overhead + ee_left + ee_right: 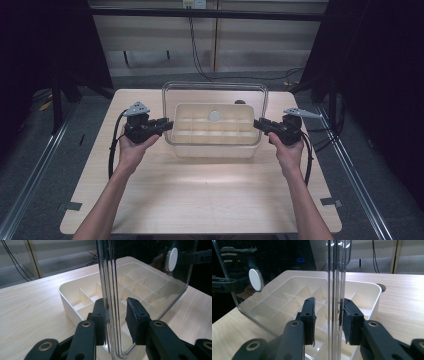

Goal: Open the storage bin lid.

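While my forearms reach up from the near edge of the table [200, 200], each hand holds its tool level and turned inward, so the two point at each other across the box. My left gripper [167, 124] sits at the left edge of the clear lid [215, 90], and my right gripper [257, 124] at its right edge. In the left gripper view the lid's rim [110, 302] stands between my jaws, one pad against it and the other a little off, so the jaws are part open. The right gripper view shows much the same: jaws part open around the rim [335, 302], the right pad about touching. The lid stands tilted up over the cream divided tray [215, 145], which rests mid-table, its long axis running left to right. A white round knob [214, 116] sits on the lid's face.
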{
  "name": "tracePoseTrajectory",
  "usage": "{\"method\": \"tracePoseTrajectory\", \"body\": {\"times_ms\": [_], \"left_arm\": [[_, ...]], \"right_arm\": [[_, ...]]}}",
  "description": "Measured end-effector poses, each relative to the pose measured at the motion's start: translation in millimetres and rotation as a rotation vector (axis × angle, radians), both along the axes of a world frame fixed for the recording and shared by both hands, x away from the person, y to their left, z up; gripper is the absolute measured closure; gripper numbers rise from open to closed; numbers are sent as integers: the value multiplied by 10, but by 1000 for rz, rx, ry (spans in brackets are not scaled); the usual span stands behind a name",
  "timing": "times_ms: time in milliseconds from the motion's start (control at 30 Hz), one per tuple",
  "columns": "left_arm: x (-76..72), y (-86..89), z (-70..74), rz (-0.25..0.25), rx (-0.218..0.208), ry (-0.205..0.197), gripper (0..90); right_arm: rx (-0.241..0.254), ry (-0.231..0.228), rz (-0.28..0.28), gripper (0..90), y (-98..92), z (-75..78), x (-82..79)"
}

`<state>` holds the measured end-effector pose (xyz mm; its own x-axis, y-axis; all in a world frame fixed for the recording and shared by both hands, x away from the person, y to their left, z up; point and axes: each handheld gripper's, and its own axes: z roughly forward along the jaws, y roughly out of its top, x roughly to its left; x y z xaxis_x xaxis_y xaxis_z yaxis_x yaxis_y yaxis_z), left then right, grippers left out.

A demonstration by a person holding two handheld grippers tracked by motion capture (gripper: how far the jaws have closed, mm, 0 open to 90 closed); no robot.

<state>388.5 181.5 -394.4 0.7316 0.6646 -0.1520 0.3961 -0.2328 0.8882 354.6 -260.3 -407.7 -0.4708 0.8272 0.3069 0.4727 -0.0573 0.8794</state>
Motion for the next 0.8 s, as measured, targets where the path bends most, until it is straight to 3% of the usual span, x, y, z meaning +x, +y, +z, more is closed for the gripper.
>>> {"method": "tracePoseTrajectory", "body": {"times_ms": [367,800], "left_arm": [[-133,76,63,-18,-7,-8,704],[-237,42,92,-41,18,-16,706]], "right_arm": [[11,-37,38,695,-6,166,-156],[-5,-42,49,696,-42,216,-267]]}}
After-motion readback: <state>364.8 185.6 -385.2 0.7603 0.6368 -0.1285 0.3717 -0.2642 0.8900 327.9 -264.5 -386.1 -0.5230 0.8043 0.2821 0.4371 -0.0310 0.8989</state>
